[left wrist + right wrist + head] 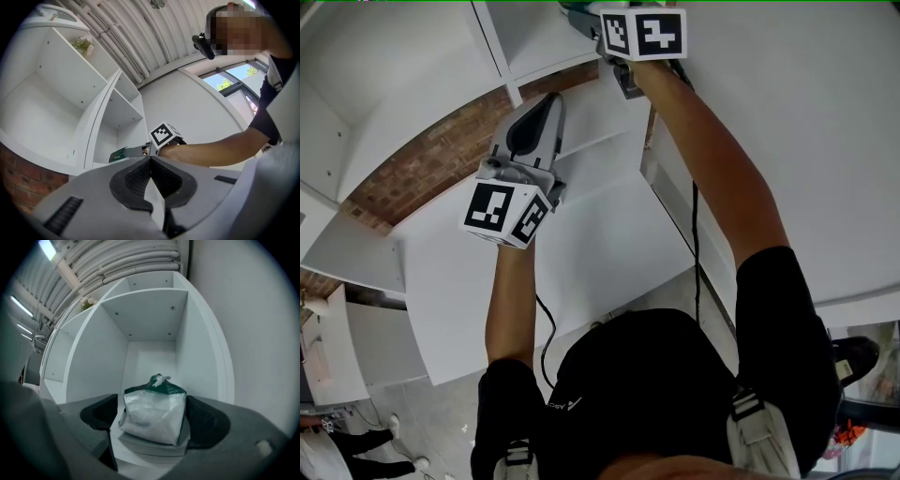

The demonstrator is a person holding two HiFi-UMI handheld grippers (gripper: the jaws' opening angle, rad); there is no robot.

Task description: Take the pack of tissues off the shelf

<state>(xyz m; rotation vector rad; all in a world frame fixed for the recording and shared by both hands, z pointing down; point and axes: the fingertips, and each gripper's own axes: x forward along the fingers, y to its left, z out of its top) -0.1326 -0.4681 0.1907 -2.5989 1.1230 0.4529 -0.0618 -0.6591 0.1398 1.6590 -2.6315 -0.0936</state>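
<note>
The pack of tissues (154, 420), clear plastic with a dark green top and a white tissue tuft, stands on the floor of a white shelf compartment (150, 319). My right gripper (153, 404) is open, with the pack between its dark pads (101, 416); a gap shows on the left side. In the head view the right gripper (619, 66) reaches up to the shelf, and a green edge of the pack (577, 11) shows at its tip. My left gripper (150, 161) is shut on nothing, held lower and to the left (551, 101).
The white shelf unit (101, 117) has several open cubbies, with a small plant (83, 44) on top. A brick wall (441, 155) lies behind it. A black cable (696, 234) hangs by the right arm. A bystander's legs (337, 441) show at lower left.
</note>
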